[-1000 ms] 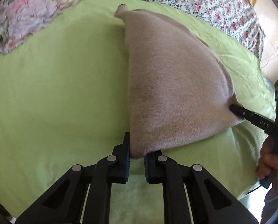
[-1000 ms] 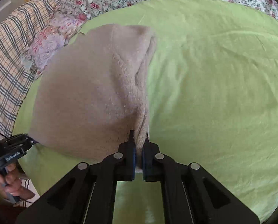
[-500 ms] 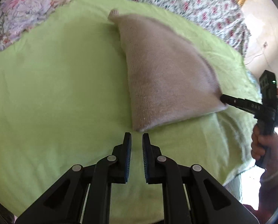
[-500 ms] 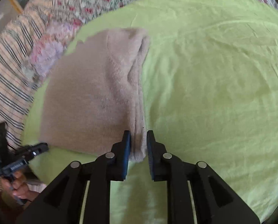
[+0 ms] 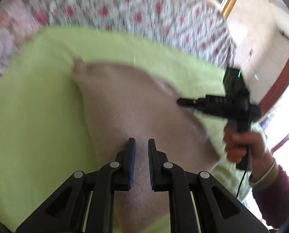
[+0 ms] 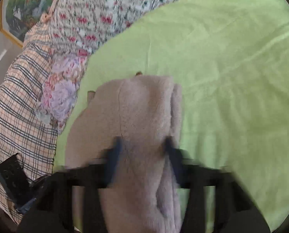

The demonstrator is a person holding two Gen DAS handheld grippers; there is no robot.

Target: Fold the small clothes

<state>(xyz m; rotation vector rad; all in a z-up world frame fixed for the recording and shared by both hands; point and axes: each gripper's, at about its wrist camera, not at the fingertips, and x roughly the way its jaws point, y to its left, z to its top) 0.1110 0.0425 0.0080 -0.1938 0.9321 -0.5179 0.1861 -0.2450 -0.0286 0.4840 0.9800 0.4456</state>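
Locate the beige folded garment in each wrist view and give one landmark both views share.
Left wrist: the beige garment fills the centre, running under the left gripper.
Right wrist: it lies centre-low, passing between the blurred fingers of the right gripper.
Shared landmark: the green sheet beneath it.
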